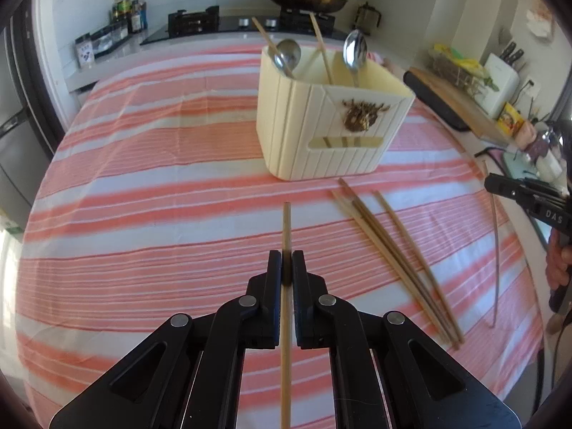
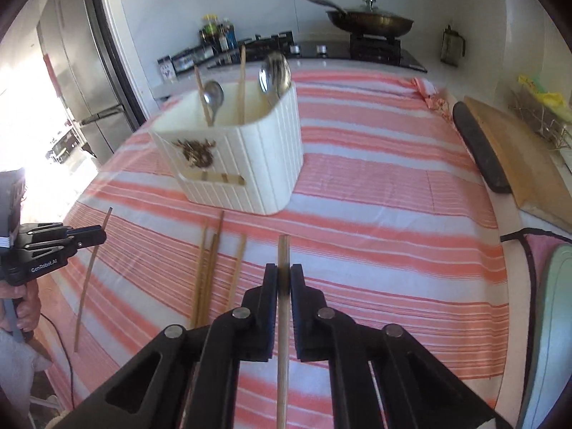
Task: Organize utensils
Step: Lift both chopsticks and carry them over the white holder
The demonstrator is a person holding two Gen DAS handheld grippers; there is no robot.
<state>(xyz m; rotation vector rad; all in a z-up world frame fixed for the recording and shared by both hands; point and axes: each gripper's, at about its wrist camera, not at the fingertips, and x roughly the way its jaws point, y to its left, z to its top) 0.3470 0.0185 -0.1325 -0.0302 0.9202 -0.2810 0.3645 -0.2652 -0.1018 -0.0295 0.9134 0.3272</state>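
A pink-and-white striped cloth (image 1: 150, 186) covers the counter, and on it stands a cream ribbed utensil holder (image 1: 321, 121) with two spoons (image 1: 354, 52) and two chopsticks (image 1: 321, 48) leaning inside. Loose chopsticks (image 1: 389, 257) lie on the cloth just in front of the holder. The left gripper (image 1: 286, 264) is clamped on one chopstick (image 1: 286, 221), and the right gripper (image 2: 284, 279) is clamped on another chopstick (image 2: 283, 250), both raised above the cloth.

Left tool (image 1: 286, 266) clamps 1 chopstick (image 1: 286, 225); roughly 4 chopsticks (image 1: 386, 250) beside holder (image 1: 321, 125).
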